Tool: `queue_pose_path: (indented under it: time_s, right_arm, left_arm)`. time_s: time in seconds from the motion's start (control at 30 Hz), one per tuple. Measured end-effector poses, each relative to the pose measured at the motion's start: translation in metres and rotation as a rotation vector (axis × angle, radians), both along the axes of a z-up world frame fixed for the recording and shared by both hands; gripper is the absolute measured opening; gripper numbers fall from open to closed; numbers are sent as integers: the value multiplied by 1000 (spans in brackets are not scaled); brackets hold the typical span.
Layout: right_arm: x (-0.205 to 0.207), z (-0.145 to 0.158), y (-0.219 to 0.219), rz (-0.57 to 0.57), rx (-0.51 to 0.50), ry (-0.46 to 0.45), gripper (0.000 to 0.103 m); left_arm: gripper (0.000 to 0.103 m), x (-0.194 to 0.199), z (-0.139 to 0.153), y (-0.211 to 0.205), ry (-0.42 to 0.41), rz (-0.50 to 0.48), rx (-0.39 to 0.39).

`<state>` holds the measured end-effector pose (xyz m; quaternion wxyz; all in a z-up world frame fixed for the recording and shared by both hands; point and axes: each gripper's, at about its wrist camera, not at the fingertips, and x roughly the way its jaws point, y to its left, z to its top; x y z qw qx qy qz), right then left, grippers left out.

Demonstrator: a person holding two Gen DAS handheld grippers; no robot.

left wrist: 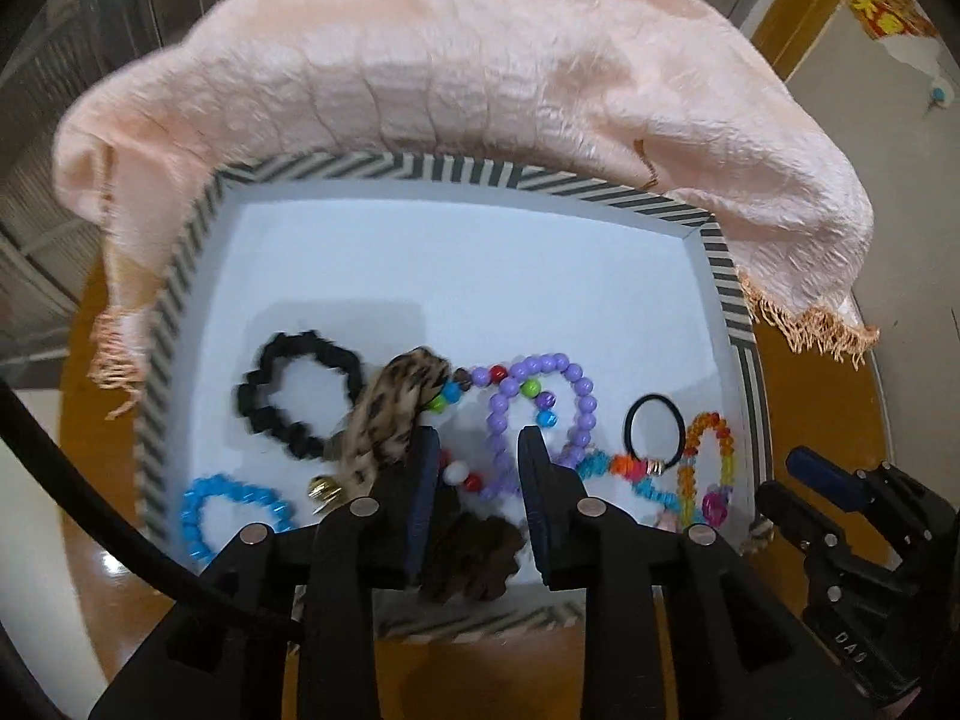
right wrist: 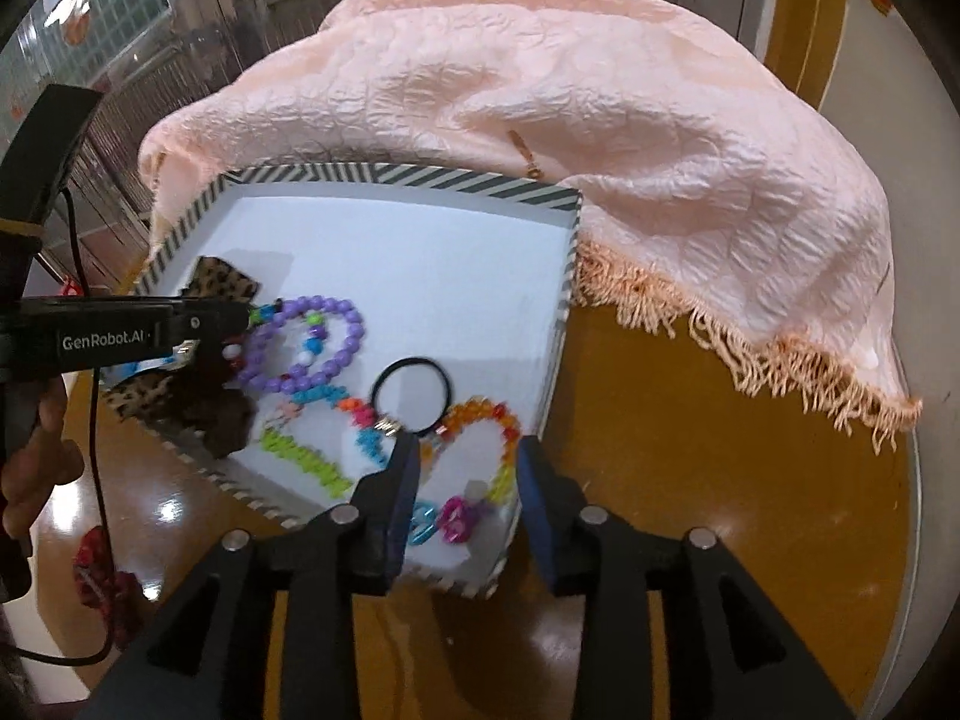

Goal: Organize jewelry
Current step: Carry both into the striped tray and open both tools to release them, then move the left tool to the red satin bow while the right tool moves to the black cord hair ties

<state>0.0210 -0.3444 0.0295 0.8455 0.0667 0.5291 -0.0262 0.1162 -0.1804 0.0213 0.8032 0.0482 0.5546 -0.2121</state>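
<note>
- Blue bead bracelet (left wrist: 234,513) at the tray's near left corner in the left wrist view; beyond it, a black scrunchie (left wrist: 297,399) lies flat on the white floor of the striped-rim tray (left wrist: 420,171)
- Leopard-print scrunchie (left wrist: 390,414) just right of the black one, touching it, its right end against the left finger of the left gripper (left wrist: 477,468)
- Left gripper hangs steeply over the tray, its jaws spread with a clear gap and nothing pinched; a brown scrunchie (left wrist: 474,558) lies under the gap and purple beads show through it
- Purple bead bracelet (left wrist: 540,402) loops in the tray's middle, with coloured beads mixed in
- Thin black hair tie (left wrist: 654,432) to the right of the purple loop, with a small metal clasp at its near edge
- Orange and yellow bead bracelet (right wrist: 486,444) nearest the tray's right wall; in the right wrist view it sits between the fingers of the right gripper (right wrist: 465,468), which stand apart and do not press on it
- Green bead strand (right wrist: 306,459) lies near the tray's front rim in that same view
- Peach fringed cloth (left wrist: 480,78) is heaped behind the tray and drapes off to the right; all rests on a glossy brown round table (right wrist: 690,480)
- A red scrunchie (right wrist: 102,582) lies on the table outside the tray, at the right wrist view's left edge
</note>
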Motion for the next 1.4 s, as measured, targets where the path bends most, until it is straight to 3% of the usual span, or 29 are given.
queue_pose_path:
  time_s: [0.23, 0.43, 0.57, 0.77, 1.1, 1.4]
  right_arm:
    - [-23, 10, 19, -17, 84, -17, 41]
    - [-39, 18, 43, 8, 60, -16, 42]
    - [-48, 26, 62, 38, 50, -28, 53]
    - [-61, 26, 88, 77, 58, -22, 53]
    - [-84, 14, 146, 194, 115, 9, 53]
    - [-95, 4, 191, 317, 110, 46, 53]
  left_arm:
    - [12, -36, 23, 29, -91, 26, 44]
    - [12, -68, 32, 50, -161, 41, 77]
    - [12, -85, 35, 64, -185, 42, 97]
    - [12, -104, 38, 87, -199, 63, 105]
    - [16, -118, 36, 168, -105, 148, 4]
    - [19, -141, 12, 201, -26, 167, -6]
